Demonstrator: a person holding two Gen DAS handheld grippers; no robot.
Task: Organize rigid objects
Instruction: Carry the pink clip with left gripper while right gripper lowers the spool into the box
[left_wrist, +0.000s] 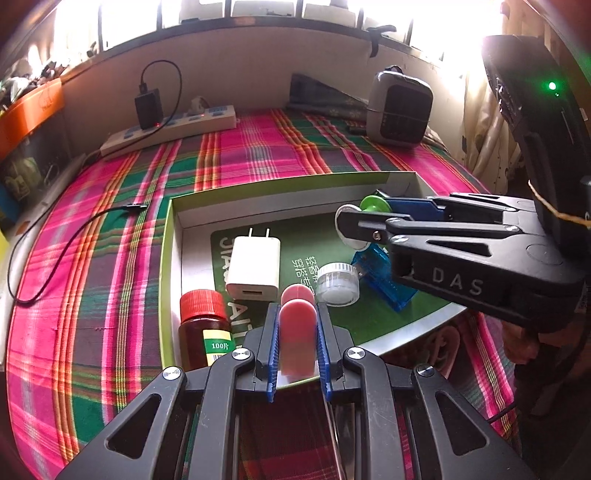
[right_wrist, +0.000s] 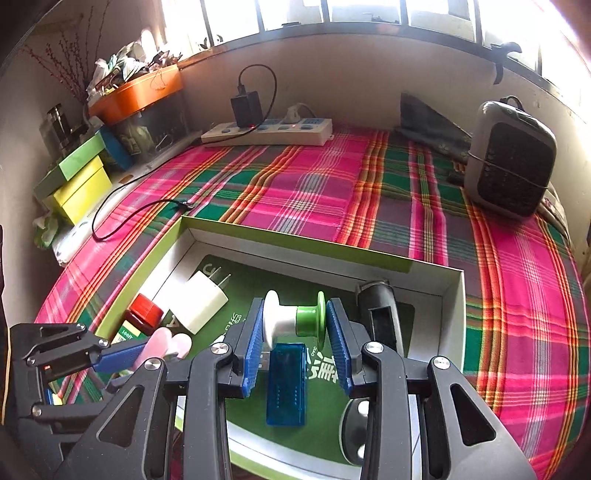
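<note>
Spread across the whole surface: a pink, green and orange plaid cloth (right_wrist: 317, 192). Against the far wall on it, a grey box-shaped fan heater with a dark grille (right_wrist: 511, 158) at the right and a long white power strip (right_wrist: 269, 133) with a black adapter plugged in. Nearer, lying on the cloth, a shallow white cardboard box lid with lime-green outer walls (right_wrist: 295, 242), lined with a green printed card.

Inside the lid: a white two-pin USB wall charger (left_wrist: 254, 267) lying flat near the left wall; beside it at the near left corner, a brown pill bottle with a red ribbed cap (left_wrist: 203, 325); a translucent blue USB stick (right_wrist: 286, 384) lying on the green card; a small clear round container with a white ribbed rim (left_wrist: 338, 283) touching the stick's end in the left wrist view.

Left gripper (left_wrist: 297, 314): jaws pressed in on a pink rounded flat object (left_wrist: 297, 334), held over the lid's near edge. Right gripper (right_wrist: 295, 319): jaws pinching a white-and-green spool (right_wrist: 291, 319) by its two end flanges, white on the left pad, green on the right, held above the blue stick.
</note>
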